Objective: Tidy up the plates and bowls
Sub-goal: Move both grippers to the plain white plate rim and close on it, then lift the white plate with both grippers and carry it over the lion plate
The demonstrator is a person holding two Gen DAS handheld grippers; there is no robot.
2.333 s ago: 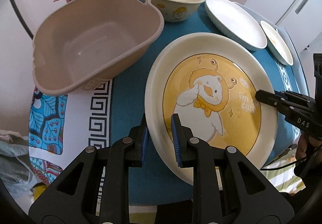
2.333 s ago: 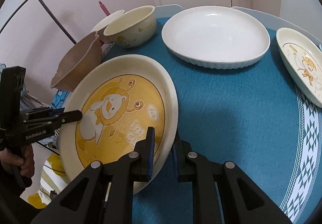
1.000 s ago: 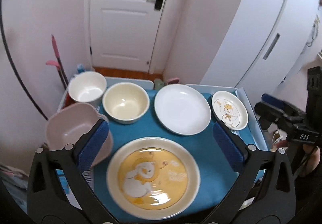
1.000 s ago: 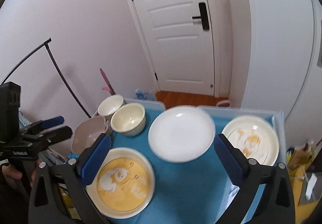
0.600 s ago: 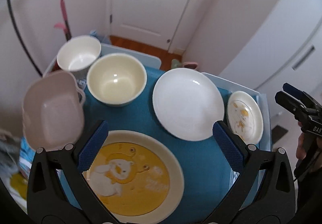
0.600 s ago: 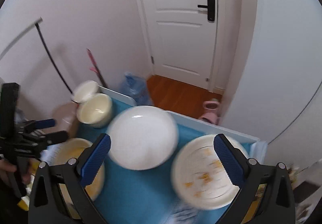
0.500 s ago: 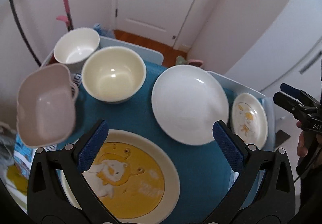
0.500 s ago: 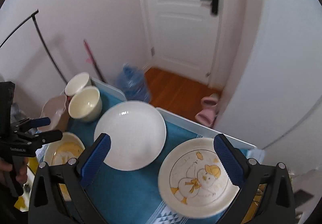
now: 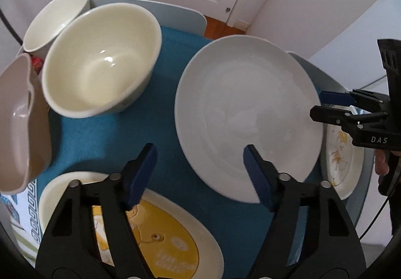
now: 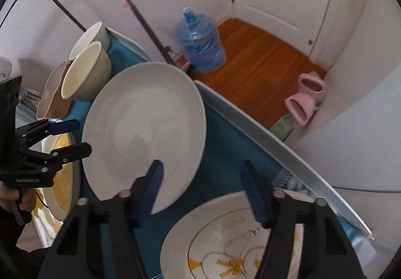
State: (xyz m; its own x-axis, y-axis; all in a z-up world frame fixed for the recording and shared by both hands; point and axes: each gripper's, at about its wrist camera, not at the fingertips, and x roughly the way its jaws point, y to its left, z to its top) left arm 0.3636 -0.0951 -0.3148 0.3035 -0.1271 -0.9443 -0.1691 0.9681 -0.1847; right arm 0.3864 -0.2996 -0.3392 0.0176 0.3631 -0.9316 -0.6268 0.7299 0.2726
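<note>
The cream bowl (image 9: 100,61) is empty. The left gripper (image 9: 200,166) and right gripper (image 10: 203,188) are closing — both half spread, touching nothing, above the white plate (image 9: 248,113).

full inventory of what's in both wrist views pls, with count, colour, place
white plate: 1, plain white, centre of the blue cloth, between both grippers
duck plate: 1, cream with yellow picture, near edge under the left gripper
small plate: 1, cream with yellow drawing, right end under the right gripper
cream bowl: 1, cream, left of the white plate
white bowl: 1, white, behind the cream bowl
basin: 1, beige plastic, far left edge
cloth: 1, blue, covers the table
water jug: 1, blue, on the floor by the door
slippers: pink, on the floor by the wall
left gripper: black, blue pads, jaws closing, nothing between them
right gripper: same, jaws closing, nothing gripped
</note>
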